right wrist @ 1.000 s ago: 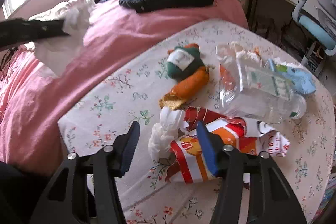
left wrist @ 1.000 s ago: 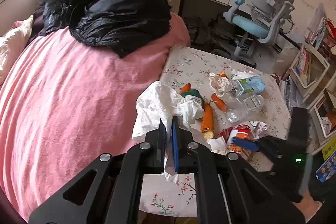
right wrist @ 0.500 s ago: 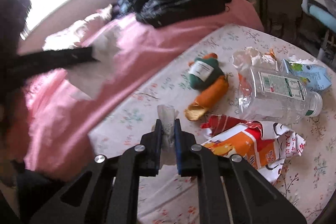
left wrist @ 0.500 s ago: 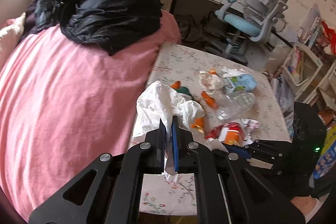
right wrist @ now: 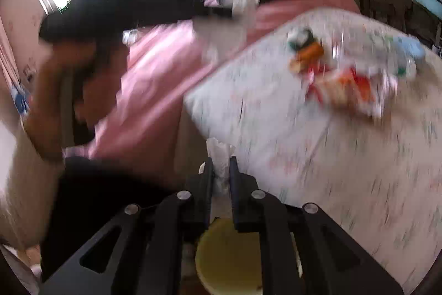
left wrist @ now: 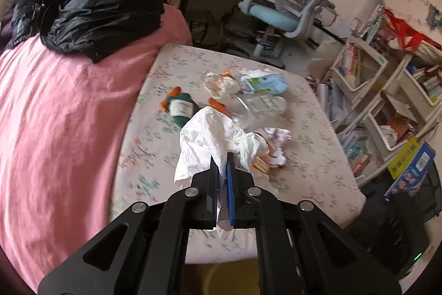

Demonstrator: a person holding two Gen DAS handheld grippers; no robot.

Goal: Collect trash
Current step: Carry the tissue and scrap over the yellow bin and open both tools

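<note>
We pinch a tissue wad [right wrist: 219, 156] in the right hand-held gripper [right wrist: 221, 165] above the yellow bin [right wrist: 229, 261] — releasing off-centre could miss. The left hand-held gripper [left wrist: 221, 162] pinches a white bag [left wrist: 215, 137].

A crumpled white plastic bag [left wrist: 212, 140] sits between the left jaws, with the floral-clothed table [left wrist: 317, 156] beneath. Ahead lies a clear plastic bottle [left wrist: 262, 107]. A crumpled white tissue [right wrist: 219, 156] sits between the right jaws; a round yellow bin [right wrist: 229, 261] lies below.
</note>
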